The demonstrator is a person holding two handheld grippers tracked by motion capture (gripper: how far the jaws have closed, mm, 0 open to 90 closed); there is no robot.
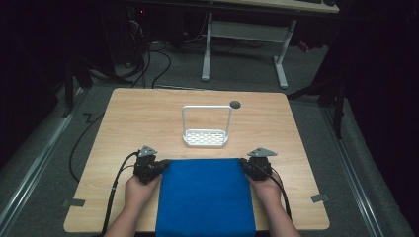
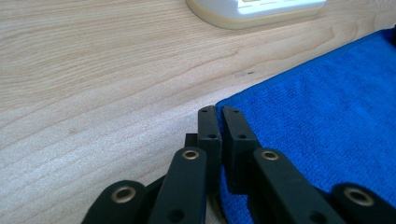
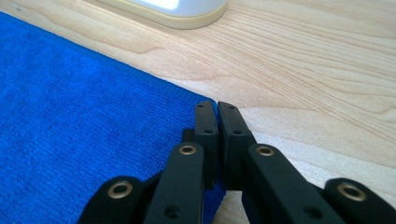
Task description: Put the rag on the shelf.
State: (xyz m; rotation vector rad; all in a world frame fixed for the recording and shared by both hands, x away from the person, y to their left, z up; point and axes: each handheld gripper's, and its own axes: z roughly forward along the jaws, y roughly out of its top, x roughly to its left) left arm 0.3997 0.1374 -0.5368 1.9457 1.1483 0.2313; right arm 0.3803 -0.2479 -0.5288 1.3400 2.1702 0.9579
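A blue cloth (image 1: 205, 195) lies flat at the near edge of the wooden table (image 1: 138, 118), its front hanging slightly over the edge toward the person. The left gripper (image 1: 163, 165) is pinched on the cloth's far left corner, and the right gripper (image 1: 243, 164) on its far right corner. In the left gripper view the two black jaws stand almost together, the blue corner (image 2: 243, 105) caught between them; the right gripper view shows the same narrow gap, with the cloth's corner (image 3: 211, 103) clamped in it. Just beyond the cloth, apart from it, stands a white rack (image 1: 206, 137) with a tall looped handle, and a small dark hole (image 1: 235, 104) sits in the tabletop behind that. The step in hand appears to be the grasp of both far corners, likely the start of a fold or a lift. The next move would call for both hands to rise together, evenly, keeping the cloth taut and clear of the rack.
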